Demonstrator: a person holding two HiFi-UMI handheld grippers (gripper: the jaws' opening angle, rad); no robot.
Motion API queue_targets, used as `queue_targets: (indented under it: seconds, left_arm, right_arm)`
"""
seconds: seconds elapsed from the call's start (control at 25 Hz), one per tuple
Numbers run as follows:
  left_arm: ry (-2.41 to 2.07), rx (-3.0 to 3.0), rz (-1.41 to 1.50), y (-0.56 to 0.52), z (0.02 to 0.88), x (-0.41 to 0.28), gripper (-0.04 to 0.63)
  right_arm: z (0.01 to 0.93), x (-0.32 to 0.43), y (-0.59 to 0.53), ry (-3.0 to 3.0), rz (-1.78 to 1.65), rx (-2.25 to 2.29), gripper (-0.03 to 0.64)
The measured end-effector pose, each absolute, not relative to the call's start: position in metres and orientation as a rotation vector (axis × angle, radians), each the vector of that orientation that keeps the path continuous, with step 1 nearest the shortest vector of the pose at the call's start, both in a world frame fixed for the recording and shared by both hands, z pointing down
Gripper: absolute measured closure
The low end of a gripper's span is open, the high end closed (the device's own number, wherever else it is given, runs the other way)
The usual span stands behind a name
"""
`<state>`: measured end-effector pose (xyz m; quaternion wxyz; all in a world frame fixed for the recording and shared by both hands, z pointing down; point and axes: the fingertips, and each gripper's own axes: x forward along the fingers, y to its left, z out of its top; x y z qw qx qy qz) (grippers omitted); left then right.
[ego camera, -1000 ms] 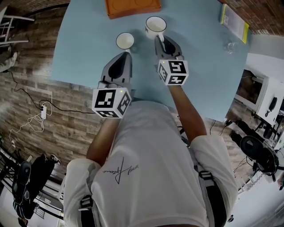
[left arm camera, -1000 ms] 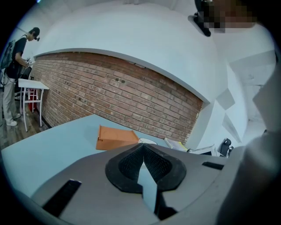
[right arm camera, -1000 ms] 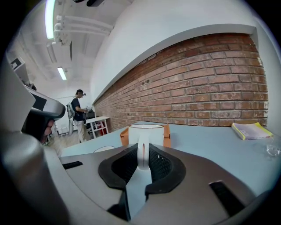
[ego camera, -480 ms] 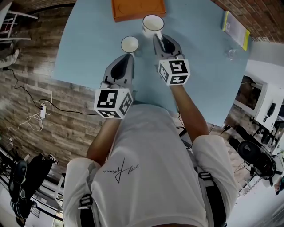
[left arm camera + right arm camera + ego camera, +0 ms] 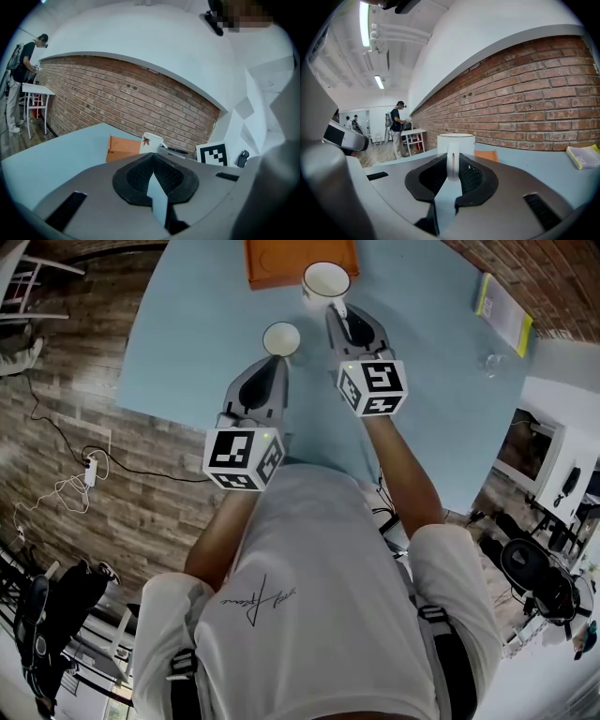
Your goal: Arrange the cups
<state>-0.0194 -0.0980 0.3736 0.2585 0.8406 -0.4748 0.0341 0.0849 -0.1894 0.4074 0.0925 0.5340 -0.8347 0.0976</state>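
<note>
A white mug (image 5: 325, 282) hangs by its handle in my right gripper (image 5: 338, 311), which is shut on that handle; in the right gripper view the mug (image 5: 456, 142) stands upright just beyond the pads. It sits over the near edge of an orange tray (image 5: 300, 259). A smaller white cup (image 5: 281, 338) stands on the light blue table (image 5: 187, 343) right in front of my left gripper (image 5: 276, 360). In the left gripper view the left gripper (image 5: 153, 161) has its jaws together with nothing in them, the small cup is hidden, and a leaf print shows on the mug (image 5: 151, 142).
A yellow book (image 5: 502, 301) and a small clear glass (image 5: 489, 360) lie at the table's right side. A brick wall runs behind the table. A person (image 5: 18, 79) stands at a white table far off. The table's near edge is just below my grippers.
My right gripper has carried the mug up and away from me, toward the orange tray. The left gripper and the small cup have stayed put.
</note>
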Motion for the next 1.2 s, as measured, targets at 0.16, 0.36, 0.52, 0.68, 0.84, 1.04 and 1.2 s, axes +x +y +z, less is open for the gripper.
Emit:
queue_targets:
  seconds: [0.16, 0.36, 0.52, 0.68, 0.84, 1.04, 1.2]
  left_arm:
    - [-1.288, 2.274, 0.097, -0.1, 0.374, -0.02, 0.586]
    - [-1.292, 2.256, 0.113, -0.102, 0.38, -0.023, 0.586]
    - [-1.296, 2.241, 0.133, -0.104, 0.387, -0.032, 0.586]
    - [-1.3, 2.224, 0.136, -0.109, 0.39, -0.037, 0.586]
    - [-1.292, 2.211, 0.128, -0.114, 0.392, -0.039, 0.586]
    - [-1.272, 2.221, 0.15, -0.118, 0.397, -0.042, 0.586]
    - [-1.268, 2.209, 0.164, -0.12, 0.4, -0.044, 0.586]
  right_arm:
    - [0.406, 0.08, -0.197, -2.492, 0.286, 1.572, 0.554]
    - [0.404, 0.074, -0.211, -2.508, 0.258, 1.564, 0.554]
    - [0.406, 0.069, -0.225, -2.515, 0.257, 1.577, 0.554]
    - [0.408, 0.065, -0.236, -2.526, 0.26, 1.579, 0.554]
    - [0.411, 0.064, -0.245, -2.525, 0.268, 1.584, 0.554]
    - [0.413, 0.057, -0.257, -2.526, 0.265, 1.583, 0.554]
    - [0.416, 0.052, -0.265, -2.535, 0.264, 1.574, 0.554]
